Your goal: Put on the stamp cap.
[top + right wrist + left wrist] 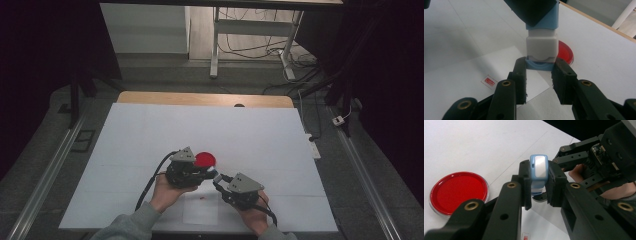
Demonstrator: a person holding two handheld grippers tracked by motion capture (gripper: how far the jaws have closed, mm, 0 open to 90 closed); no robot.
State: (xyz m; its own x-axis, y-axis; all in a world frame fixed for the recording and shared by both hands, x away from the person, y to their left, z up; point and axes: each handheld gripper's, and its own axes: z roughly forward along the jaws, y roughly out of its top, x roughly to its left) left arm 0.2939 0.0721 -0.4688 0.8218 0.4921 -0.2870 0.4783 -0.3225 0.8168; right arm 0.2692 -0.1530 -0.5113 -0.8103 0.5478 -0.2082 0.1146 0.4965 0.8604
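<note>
A small blue and white block is clamped between the black fingers of my left gripper, which is shut on it. My right gripper is shut on the blue end piece below the block's white body. A finger of the left gripper covers the block's far blue part. In the high view the left gripper and the right gripper meet tip to tip near the table's front. A round red dish lies flat just behind them.
A white sheet with a small red mark lies under the hands. The white tabletop has a wooden strip along its far edge. Beyond it are desk legs and floor cables.
</note>
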